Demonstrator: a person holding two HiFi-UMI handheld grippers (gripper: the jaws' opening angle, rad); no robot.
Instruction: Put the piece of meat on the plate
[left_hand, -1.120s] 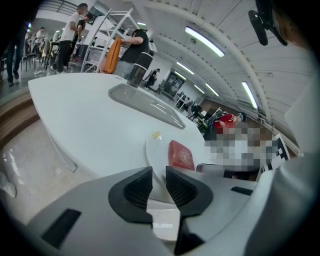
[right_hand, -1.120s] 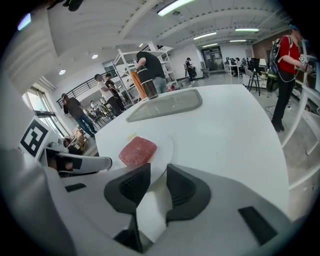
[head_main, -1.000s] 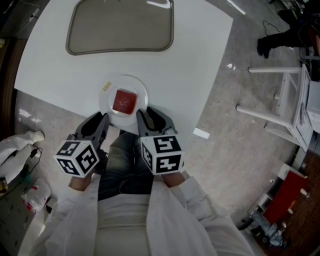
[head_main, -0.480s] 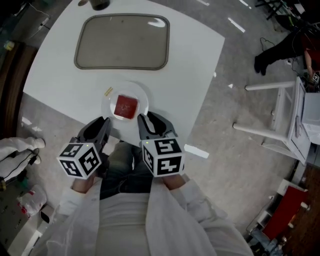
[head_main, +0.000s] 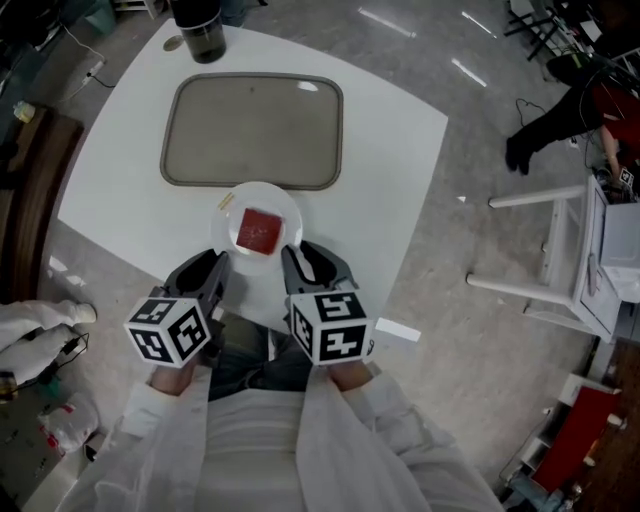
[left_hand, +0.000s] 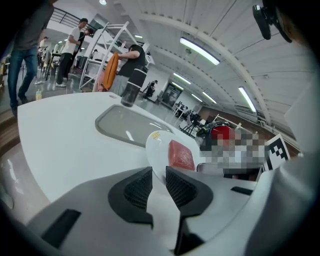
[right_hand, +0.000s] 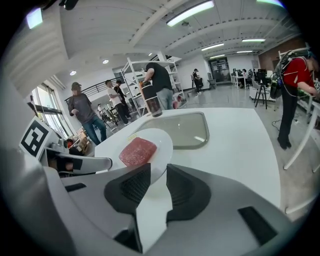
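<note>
White table (head_main: 120, 200): plate (head_main: 224, 224) carrying one piece of meat (head_main: 260, 231), likely soft, slick, light; we would pinch opposite edges. Left gripper (head_main: 210, 263), right gripper (head_main: 307, 253) near plate, jaws parted, empty.

View from above: a white table (head_main: 390, 170) holds a grey tray (head_main: 255, 130) and, just nearer, a white plate (head_main: 290, 215) with a red square of meat (head_main: 260, 230) on it. The left gripper (head_main: 203, 270) and right gripper (head_main: 315, 262) flank the plate's near edge. A dark cup (head_main: 200, 30) stands beyond the tray.
</note>
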